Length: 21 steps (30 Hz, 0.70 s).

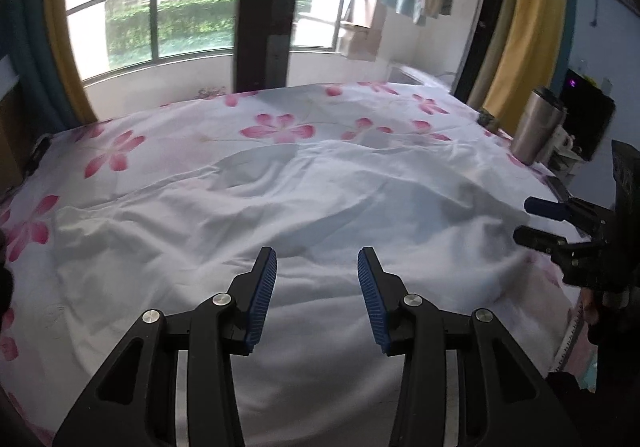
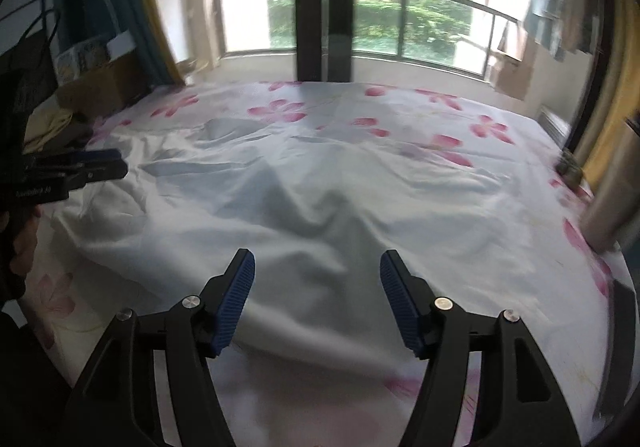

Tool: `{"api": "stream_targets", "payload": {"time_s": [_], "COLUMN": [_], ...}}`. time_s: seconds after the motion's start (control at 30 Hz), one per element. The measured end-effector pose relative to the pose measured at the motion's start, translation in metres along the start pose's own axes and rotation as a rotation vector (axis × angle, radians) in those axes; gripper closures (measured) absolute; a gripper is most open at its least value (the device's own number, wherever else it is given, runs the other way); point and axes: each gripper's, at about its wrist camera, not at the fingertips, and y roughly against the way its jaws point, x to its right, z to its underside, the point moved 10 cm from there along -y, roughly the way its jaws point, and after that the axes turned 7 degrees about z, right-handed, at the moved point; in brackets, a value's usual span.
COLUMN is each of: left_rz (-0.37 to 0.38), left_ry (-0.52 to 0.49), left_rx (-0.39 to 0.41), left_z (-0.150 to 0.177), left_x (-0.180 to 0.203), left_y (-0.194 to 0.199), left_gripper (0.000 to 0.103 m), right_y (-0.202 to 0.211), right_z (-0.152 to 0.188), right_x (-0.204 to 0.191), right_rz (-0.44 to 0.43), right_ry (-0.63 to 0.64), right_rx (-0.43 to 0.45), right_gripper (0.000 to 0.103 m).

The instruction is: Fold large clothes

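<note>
**Two tongs open, nothing gripped**

Both hover just above the white garment (image 1: 280, 207), which lies rumpled and spread on the floral sheet (image 1: 276, 127), ahead of and under both. Left gripper (image 1: 317, 267) released; right gripper (image 2: 317, 271) released. Looks like pre-grasp. Next: each pinches a near edge or corner, then lifts together.

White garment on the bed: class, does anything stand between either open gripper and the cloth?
Nothing visible does. The white garment lies crumpled on the floral sheet, directly below and ahead of the left gripper and the right gripper. Both have jaws apart, empty. The steel tumbler stands off at the bed's edge.
</note>
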Motion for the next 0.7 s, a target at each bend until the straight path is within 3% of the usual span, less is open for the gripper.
{"api": "stream_targets", "payload": {"time_s": [0.27,0.37,0.47,0.6,0.7], "left_rz": [0.041,0.024,-0.01,0.003,0.007], "left_ry": [-0.008,-0.022,-0.049,-0.046,-0.053], "left_rx": [-0.077,-0.153,-0.156,-0.125,-0.093], "left_z": [0.024,0.041,0.042,0.028,0.013], "left_x": [0.027,0.03,0.034,0.039,0.043], "left_y": [-0.021,-0.038,-0.04,-0.031,-0.027], "left_gripper": [0.058,0.058,0.058,0.058,0.058], "right_y": [0.011,0.011,0.009,0.003,0.001], "right_z": [0.033,0.044,0.058,0.072,0.07], "right_x": [0.063,0.075,0.083,0.09,0.091], "right_rz": [0.071,0.071,0.06,0.051,0.029], "right_ry": [-0.182,-0.212,-0.235,-0.26,-0.287], "right_rx": [-0.058,-0.078,-0.107,-0.138,-0.125], "right_gripper": [0.032,0.03,0.03,0.029,0.022]}}
